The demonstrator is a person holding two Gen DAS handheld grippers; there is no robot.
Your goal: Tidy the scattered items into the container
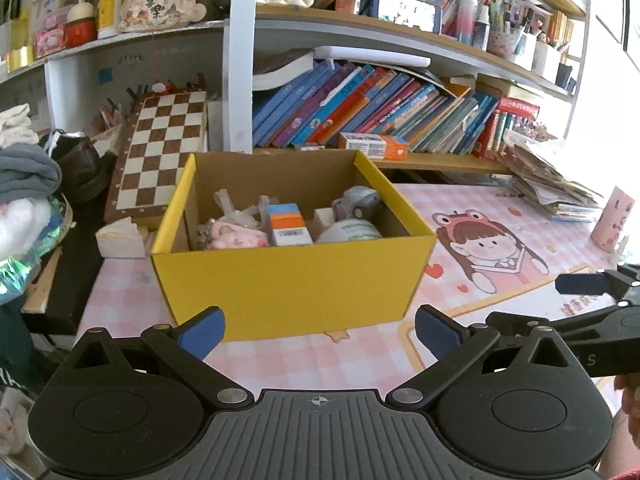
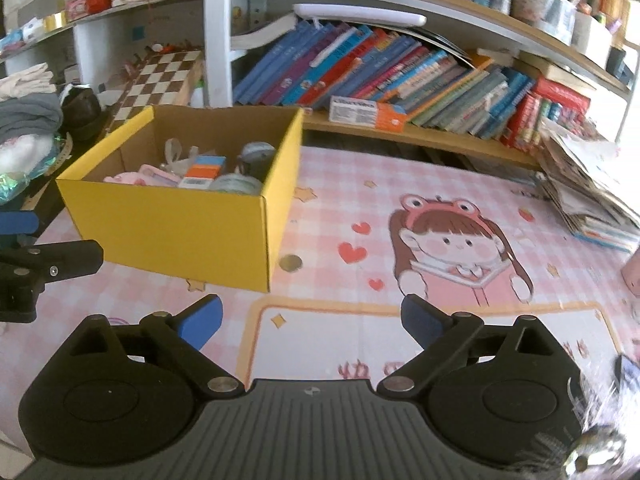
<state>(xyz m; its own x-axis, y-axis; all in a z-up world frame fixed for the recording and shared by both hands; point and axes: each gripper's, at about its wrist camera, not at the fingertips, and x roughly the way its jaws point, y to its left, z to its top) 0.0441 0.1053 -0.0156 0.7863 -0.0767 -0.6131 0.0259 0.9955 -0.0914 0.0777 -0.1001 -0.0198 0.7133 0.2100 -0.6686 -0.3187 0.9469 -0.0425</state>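
Yellow cardboard box (image 1: pixel 288 276) on pink mat (image 2: pixel 340 216), small items piled inside.

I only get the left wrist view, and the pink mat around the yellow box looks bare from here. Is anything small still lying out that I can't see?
Observer: Yes. The right wrist view shows a coin lying flat on the mat.
Operator: Where is it, exactly?
Observer: It's close beside the yellow box, at the foot of the side wall that faces the cartoon girl, near the front corner. That wall hides it from your camera.
Operator: Is the other tool holding anything? I only see one blue tip of it.
Observer: No. The right gripper has its jaws wide apart, with only bare mat between them.
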